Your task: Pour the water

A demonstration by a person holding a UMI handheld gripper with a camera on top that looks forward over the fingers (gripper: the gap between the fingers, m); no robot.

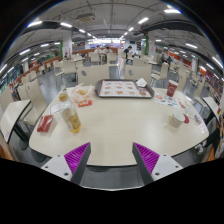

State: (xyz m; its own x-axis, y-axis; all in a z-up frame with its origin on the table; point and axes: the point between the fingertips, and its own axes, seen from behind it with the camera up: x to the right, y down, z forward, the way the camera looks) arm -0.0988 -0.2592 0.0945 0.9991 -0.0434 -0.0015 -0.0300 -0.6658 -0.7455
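Here the clear plastic bottle with amber-coloured liquid [72, 118] stands upright on the left part of the pale round-cornered table [115, 128], beyond my left finger and well apart from it. A white paper cup [176, 120] sits far over on the right side. My gripper [112, 158] is open, its 2 purple pads [147, 157] spread wide with nothing between them. At the table's far edge lies a red-rimmed tray [119, 89], and a red flat packet [45, 124] rests left of the bottle.
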